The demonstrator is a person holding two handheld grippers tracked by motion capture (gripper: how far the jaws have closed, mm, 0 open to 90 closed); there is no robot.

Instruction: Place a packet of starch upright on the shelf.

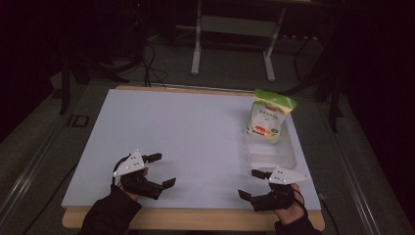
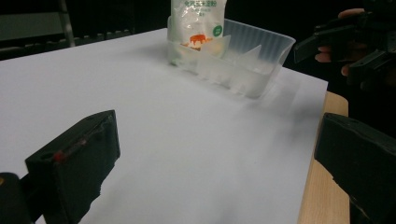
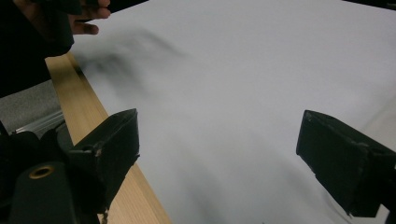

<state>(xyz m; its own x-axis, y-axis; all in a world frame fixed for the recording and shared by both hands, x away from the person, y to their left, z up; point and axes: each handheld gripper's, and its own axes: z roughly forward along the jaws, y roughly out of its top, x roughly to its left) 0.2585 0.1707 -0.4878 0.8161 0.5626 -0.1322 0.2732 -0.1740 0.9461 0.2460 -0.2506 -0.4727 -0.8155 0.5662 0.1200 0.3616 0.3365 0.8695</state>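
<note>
Pouch (image 1: 270,116) of white powder stands upright at the far right of the bench (image 1: 171,132), inside the far end of a clear plastic tray (image 1: 288,159). Both grippers hover low at the near edge, well apart from it: the left gripper (image 1: 159,171) and the right gripper (image 1: 253,183) each have fingers spread wide and hold nothing. To do the reach well, I would bring the right gripper in over the tray's near wall and close on the pouch's upper body, keeping it upright. The tray's dividers are hard to read through the clear plastic, and the pouch's print is too small to make out.
</note>
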